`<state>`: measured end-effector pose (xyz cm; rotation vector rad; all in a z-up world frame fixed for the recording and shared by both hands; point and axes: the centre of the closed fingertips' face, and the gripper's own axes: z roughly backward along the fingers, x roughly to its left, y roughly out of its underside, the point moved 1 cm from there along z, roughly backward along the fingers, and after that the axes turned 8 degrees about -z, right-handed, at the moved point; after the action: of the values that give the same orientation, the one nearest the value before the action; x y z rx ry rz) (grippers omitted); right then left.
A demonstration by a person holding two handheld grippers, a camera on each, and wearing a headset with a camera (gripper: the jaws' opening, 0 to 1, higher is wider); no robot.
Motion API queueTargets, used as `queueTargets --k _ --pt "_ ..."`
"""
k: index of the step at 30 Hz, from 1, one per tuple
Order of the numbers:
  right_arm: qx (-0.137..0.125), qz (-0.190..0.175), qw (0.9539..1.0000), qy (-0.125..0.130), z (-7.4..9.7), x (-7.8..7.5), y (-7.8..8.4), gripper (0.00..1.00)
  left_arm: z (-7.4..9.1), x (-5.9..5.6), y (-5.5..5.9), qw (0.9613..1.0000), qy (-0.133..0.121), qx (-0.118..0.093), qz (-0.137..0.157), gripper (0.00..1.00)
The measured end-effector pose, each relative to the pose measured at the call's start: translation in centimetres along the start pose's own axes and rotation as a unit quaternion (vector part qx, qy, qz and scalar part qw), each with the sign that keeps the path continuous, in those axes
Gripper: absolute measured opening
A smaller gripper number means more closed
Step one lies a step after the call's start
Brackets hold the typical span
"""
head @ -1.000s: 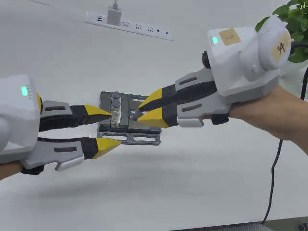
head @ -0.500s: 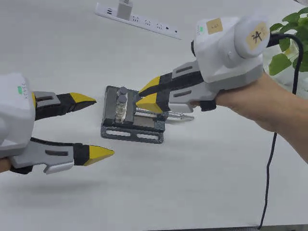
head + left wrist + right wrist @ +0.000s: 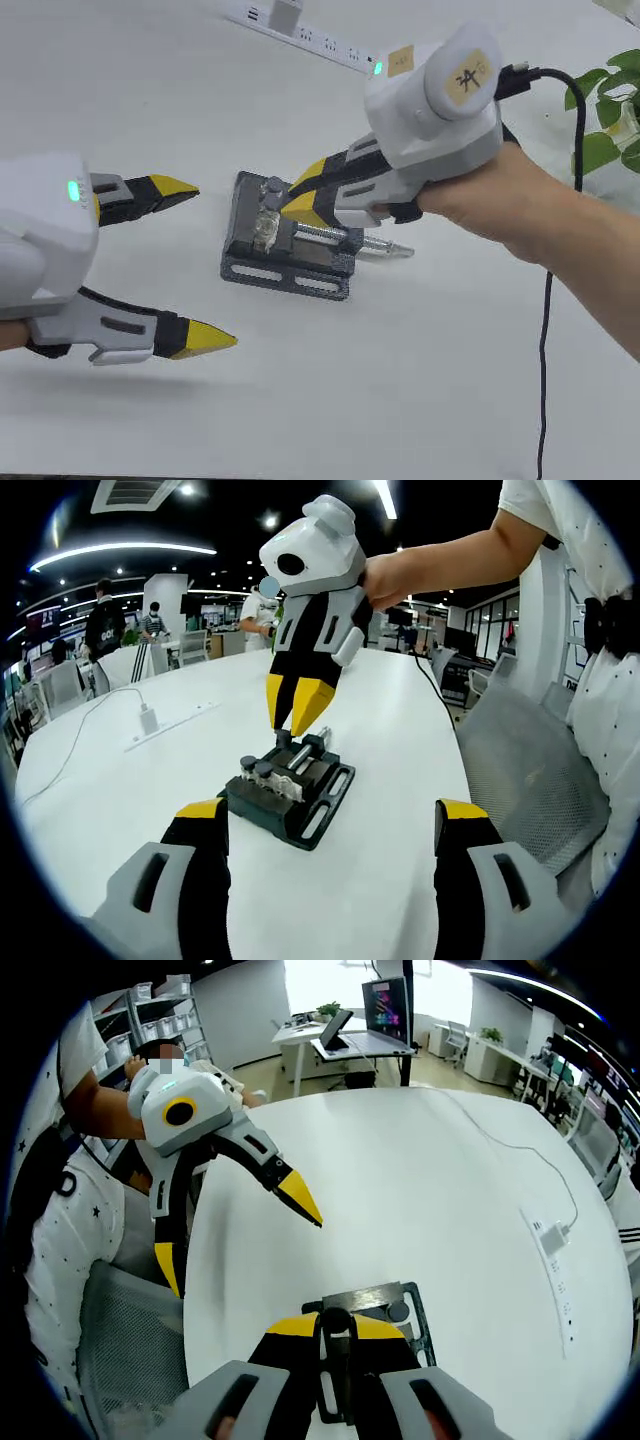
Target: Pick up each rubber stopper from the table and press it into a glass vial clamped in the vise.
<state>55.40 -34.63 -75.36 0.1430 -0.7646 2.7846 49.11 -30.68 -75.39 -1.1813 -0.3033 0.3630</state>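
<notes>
Head view: your left gripper [image 3: 197, 262] hovers left of vise [image 3: 290, 268] on white counter [image 3: 420, 380], fingers spread wide, holding nothing. Your right gripper [image 3: 295, 198] points down at vise top, tips beside glass vial [image 3: 266, 228].
Left gripper view: two stoppered vials [image 3: 256, 766] clamped at vise's near end; right gripper's fingers almost together just beyond them.
Right gripper view: fingers pinch dark rubber stopper [image 3: 335, 1318] over vise; left gripper well apart beyond.
</notes>
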Motion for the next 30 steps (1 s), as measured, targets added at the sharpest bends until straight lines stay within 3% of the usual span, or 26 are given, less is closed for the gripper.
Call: queueTargets --k 11,24,30 --pt "0.062 0.025 0.9977 0.010 -2.2 -0.6 1.2 0.06 0.2 0.3 0.7 0.9999 -0.003 -0.009 0.014 0.94" --pt "0.090 0.039 0.9952 0.010 -2.8 -0.2 1.4 0.06 0.6 0.3 1.0 0.9996 -0.004 -0.017 0.022 0.98" --pt "0.097 0.044 0.9943 0.007 -3.1 -0.7 1.5 0.06 0.7 0.4 0.9 0.9995 -0.005 -0.021 0.022 0.98"
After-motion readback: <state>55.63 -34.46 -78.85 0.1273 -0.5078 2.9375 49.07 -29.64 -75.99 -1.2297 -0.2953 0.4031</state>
